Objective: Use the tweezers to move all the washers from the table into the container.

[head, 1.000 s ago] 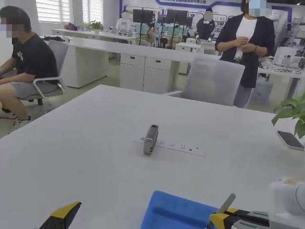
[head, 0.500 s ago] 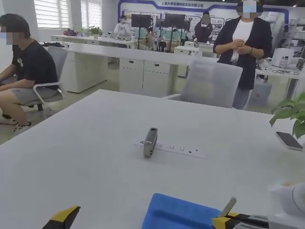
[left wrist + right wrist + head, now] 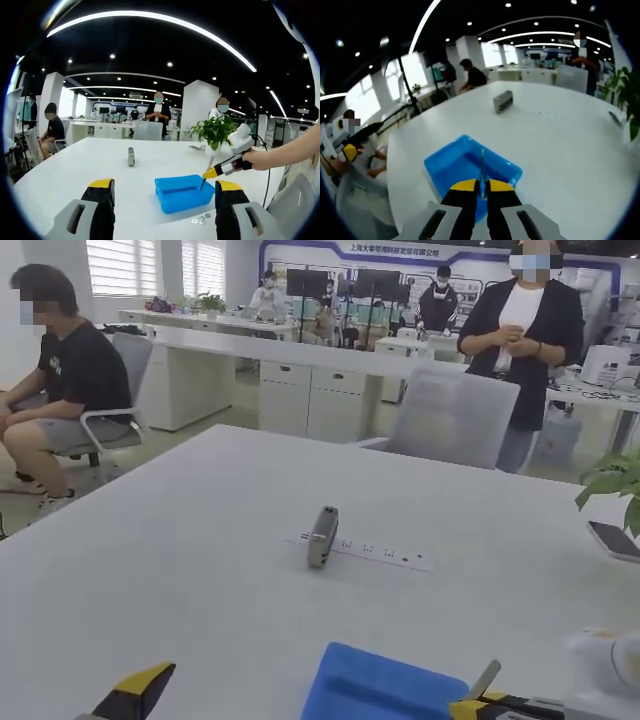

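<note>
One shallow, rectangular, open-topped blue plastic container [image 3: 184, 192] is seen on the white table [image 3: 200, 570]. Just beside one of its corners a small cluster of flat silvery ring washers [image 3: 201, 219] is laid on the table, perhaps four, though they are too small to be counted surely. One slim grey metal pair of tweezers [image 3: 482, 167] is pinched between the pressed-together right tongs [image 3: 482, 186] with its tip pointed down over the container, while the left tongs [image 3: 164, 184] are held spread wide with nothing gripped.
</note>
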`<state>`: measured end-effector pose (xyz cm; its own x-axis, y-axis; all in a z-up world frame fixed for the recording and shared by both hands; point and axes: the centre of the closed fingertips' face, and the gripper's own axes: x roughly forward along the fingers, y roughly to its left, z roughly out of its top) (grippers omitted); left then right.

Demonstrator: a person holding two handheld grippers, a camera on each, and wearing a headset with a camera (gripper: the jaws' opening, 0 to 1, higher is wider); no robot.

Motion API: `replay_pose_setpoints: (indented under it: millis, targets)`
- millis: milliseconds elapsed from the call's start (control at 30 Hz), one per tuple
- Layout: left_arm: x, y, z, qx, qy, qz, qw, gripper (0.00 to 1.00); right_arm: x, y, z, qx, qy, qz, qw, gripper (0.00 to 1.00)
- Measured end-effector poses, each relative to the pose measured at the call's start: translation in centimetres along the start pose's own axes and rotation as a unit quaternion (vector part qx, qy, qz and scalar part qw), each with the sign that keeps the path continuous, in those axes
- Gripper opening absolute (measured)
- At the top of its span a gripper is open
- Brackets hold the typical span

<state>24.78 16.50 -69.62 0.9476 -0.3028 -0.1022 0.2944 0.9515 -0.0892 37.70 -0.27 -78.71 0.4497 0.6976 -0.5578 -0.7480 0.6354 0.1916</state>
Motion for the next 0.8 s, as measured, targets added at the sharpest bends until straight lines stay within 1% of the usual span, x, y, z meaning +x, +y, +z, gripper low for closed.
replay_pose_setpoints:
  millis: [33, 100, 200, 300, 400, 467, 533, 667, 800]
  targets:
    - [0.0, 0.0, 0.0, 0.0, 0.0, 0.001, 1.0, 0.84, 0.4, -0.3, -0.2, -0.005, 0.006, 0.001, 1.0, 0.03]
    - [0.0, 0.1, 0.0, 0.0, 0.0, 0.002, 1.0, 0.84, 0.9, -0.3, -0.5, -0.01, 0.014, 0.002, 0.9998, 0.03]
    - [-0.1, 0.2, 0.0, 0.001, 0.001, 0.006, 1.0, 0.83, 1.3, -0.2, -0.8, -0.019, 0.021, 0.004, 0.9996, 0.03]
    - [-0.1, 0.3, 0.0, 0.001, 0.001, 0.007, 1.0, 0.83, 1.6, -0.5, -1.2, -0.033, 0.028, -0.002, 0.999, 0.03]
    - [-0.2, 0.4, 0.0, 0.001, 0.002, 0.008, 1.0, 0.83, 1.7, -0.3, -1.1, -0.04, 0.021, 0.005, 0.9989, 0.03]
    - [-0.2, 0.4, 0.0, 0.001, 0.003, 0.009, 1.0, 0.83, 1.7, -0.4, -1.2, -0.045, 0.021, 0.005, 0.9987, 0.03]
    - [-0.2, 0.4, 0.0, 0.0, 0.002, 0.009, 1.0, 0.83, 1.7, -0.1, -1.1, -0.053, 0.02, 0.005, 0.9984, 0.03]
    - [-0.2, 0.4, -0.1, 0.001, 0.005, 0.008, 1.0, 0.82, 1.9, -0.2, -1.1, -0.052, 0.022, 0.007, 0.9984, 0.03]
    - [-0.2, 0.4, -0.1, 0.0, 0.005, 0.008, 1.0, 0.82, 1.9, 0.1, -1.1, -0.048, 0.023, 0.006, 0.9986, 0.03]
